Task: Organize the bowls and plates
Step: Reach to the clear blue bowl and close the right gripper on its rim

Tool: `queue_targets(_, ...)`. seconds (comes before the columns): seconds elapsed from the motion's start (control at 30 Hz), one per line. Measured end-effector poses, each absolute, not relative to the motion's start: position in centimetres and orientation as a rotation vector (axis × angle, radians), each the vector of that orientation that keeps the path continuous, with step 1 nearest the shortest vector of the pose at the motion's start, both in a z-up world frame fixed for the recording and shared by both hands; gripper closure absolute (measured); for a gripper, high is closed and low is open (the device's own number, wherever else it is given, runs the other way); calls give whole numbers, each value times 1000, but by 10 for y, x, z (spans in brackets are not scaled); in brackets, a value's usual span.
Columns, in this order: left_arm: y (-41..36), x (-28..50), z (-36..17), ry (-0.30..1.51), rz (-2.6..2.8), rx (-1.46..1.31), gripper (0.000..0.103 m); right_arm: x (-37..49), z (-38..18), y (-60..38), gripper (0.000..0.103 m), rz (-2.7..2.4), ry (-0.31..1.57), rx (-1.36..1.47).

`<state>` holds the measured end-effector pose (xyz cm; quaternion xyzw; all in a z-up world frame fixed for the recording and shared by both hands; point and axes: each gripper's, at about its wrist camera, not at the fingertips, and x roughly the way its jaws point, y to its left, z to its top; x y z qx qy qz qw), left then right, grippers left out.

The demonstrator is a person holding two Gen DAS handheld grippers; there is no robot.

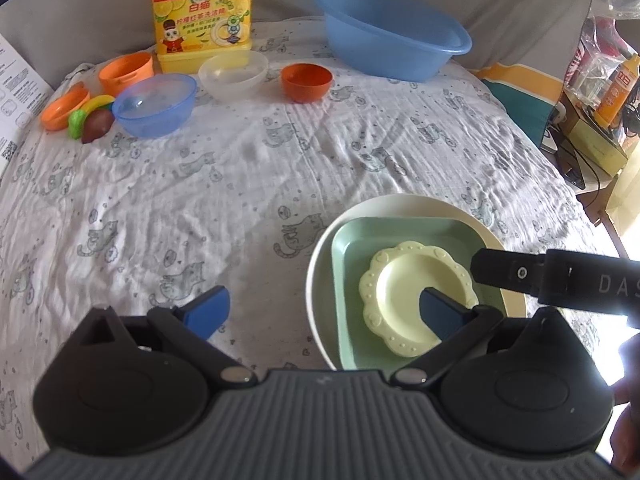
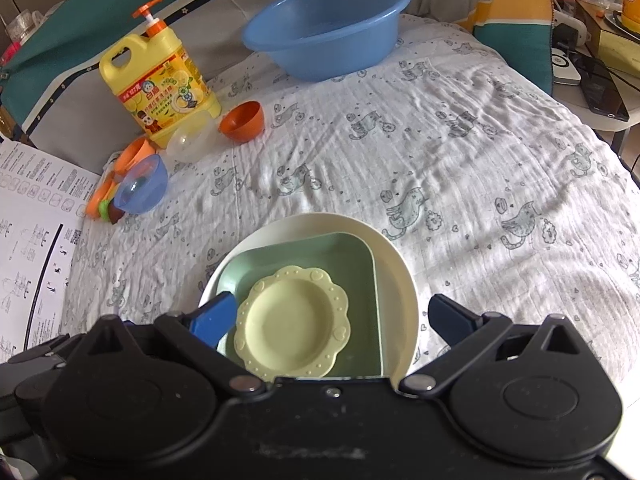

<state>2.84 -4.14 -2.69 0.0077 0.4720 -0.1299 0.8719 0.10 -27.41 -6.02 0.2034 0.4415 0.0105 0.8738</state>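
A small yellow scalloped plate (image 1: pixel 416 300) (image 2: pixel 292 320) lies in a green square plate (image 1: pixel 360 248) (image 2: pixel 320 252), which lies on a large white round plate (image 1: pixel 412 202) (image 2: pixel 392 264). My left gripper (image 1: pixel 326 314) is open and empty, left of and over the stack's near edge. My right gripper (image 2: pixel 334 318) is open and empty, straddling the stack just above it; it also shows in the left wrist view (image 1: pixel 476 270). At the back left stand a blue bowl (image 1: pixel 154 104) (image 2: pixel 142 188), a clear bowl (image 1: pixel 234 74) (image 2: pixel 192 142) and an orange bowl (image 1: pixel 306 82) (image 2: pixel 242 120).
A big blue basin (image 1: pixel 388 36) (image 2: pixel 328 24) and a yellow detergent jug (image 1: pixel 202 12) (image 2: pixel 158 88) stand at the back. An orange cup (image 1: pixel 126 72), an orange lid (image 1: pixel 64 108) and toy fruit (image 1: pixel 96 120) lie far left. A paper sheet (image 2: pixel 36 240) lies left. Cluttered shelf (image 1: pixel 600 112) at right.
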Motion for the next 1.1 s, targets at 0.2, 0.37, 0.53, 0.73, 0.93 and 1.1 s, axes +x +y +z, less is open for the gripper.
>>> queue_targets(0.2, -21, 36, -31, 993, -237, -28, 0, 11, -57, -257, 0, 34, 949, 376)
queue_targets(0.37, 6, 46, -35, 998, -191, -72, 0, 25, -53, -237, 0, 49, 975, 348)
queue_targets(0.53, 41, 65, -33, 978, -125, -92, 0, 49, -46, -214, 0, 72, 984, 330)
queue_targets(0.73, 88, 102, -26, 934, -33, -102, 0, 96, -34, -177, 0, 115, 990, 330)
queue_targets(0.93, 132, 155, -19, 913, 49, -135, 0, 149, -29, -139, 0, 171, 1005, 334)
queue_targets(1.1, 151, 197, -25, 916, 90, -161, 0, 190, -31, -119, 0, 193, 1020, 382)
